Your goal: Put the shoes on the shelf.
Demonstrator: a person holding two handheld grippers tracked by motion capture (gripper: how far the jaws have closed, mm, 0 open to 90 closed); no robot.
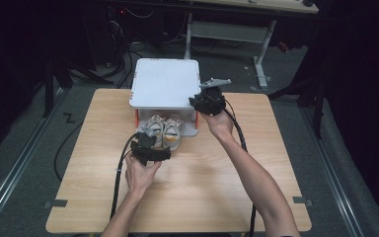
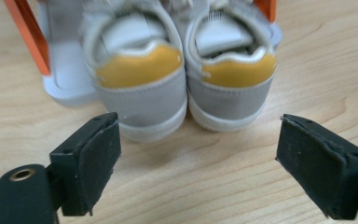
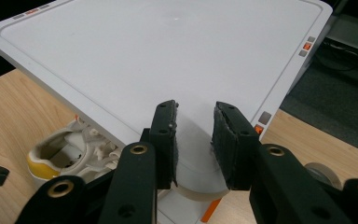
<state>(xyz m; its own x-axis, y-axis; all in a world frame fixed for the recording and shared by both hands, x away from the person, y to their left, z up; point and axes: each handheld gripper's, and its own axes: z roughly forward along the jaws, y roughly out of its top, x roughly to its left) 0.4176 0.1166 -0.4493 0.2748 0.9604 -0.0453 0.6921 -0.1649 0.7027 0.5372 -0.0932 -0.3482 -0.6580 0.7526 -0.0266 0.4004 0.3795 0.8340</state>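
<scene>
A pair of grey-and-white sneakers (image 1: 164, 131) with yellow heel patches stands in a white box, heels poking out of its open front. In the left gripper view the left shoe (image 2: 140, 79) and the right shoe (image 2: 233, 79) sit side by side just beyond the jaws. My left gripper (image 1: 155, 143) (image 2: 198, 158) is open wide behind the heels, touching nothing. The white box lid (image 1: 164, 81) (image 3: 168, 56) is raised above the shoes. My right gripper (image 1: 197, 102) (image 3: 195, 140) is shut on the lid's front right corner.
The box base (image 2: 65, 79) has orange side walls (image 2: 28, 37). The wooden table (image 1: 202, 182) has bare room in front and on both sides. A roll of tape (image 3: 324, 172) lies to the right of the box. Cables and a desk frame (image 1: 261, 54) stand behind.
</scene>
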